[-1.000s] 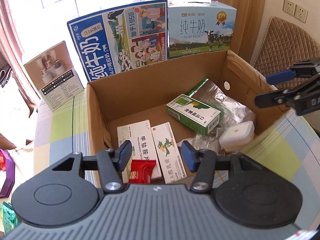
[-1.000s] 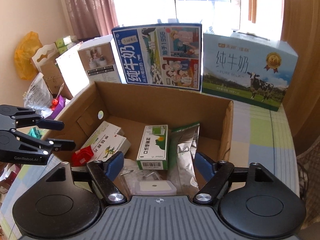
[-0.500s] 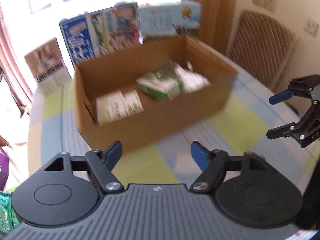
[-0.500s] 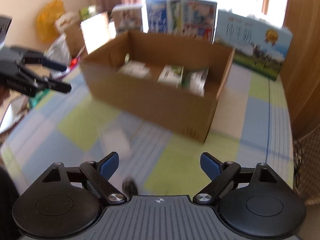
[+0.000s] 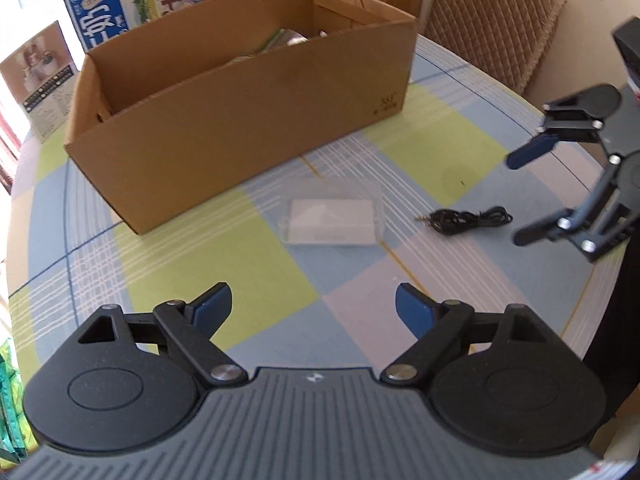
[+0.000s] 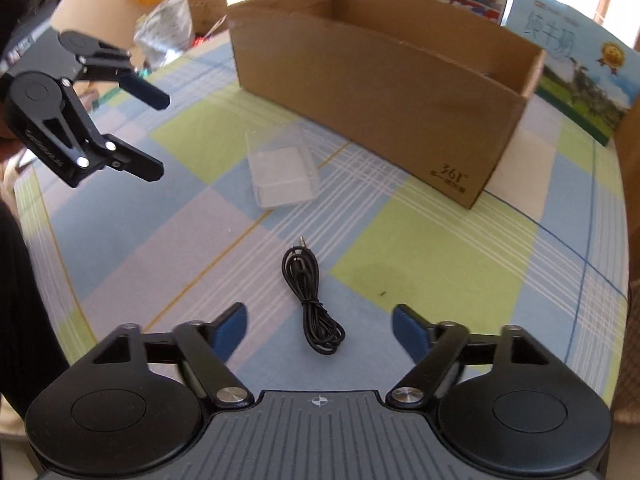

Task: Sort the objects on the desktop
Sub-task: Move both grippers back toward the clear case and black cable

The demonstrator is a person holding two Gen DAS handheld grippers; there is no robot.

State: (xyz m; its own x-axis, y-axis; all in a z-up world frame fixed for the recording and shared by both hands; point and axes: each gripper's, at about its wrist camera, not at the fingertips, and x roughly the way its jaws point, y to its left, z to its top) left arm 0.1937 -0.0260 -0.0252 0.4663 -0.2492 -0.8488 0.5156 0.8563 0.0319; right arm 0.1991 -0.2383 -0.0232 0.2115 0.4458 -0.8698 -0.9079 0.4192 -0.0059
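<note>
Hovering right tool (image 6: pixel 320 322), jaws closing, over black cable (image 6: pixel 310 300).

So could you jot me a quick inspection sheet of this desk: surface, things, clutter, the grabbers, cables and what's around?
Surface: checked tablecloth, flat.
Job's things: clear plastic case and coiled black audio cable lie loose in front of the cardboard box, which already holds items.
Clutter: nothing seen.
Grippers: left gripper open, fingers empty, just been opening; right gripper open, just been closing, cable lying between its fingers, untouched.
Cables: only the audio cable.
Surroundings: milk cartons behind the box, quilted chair.
</note>
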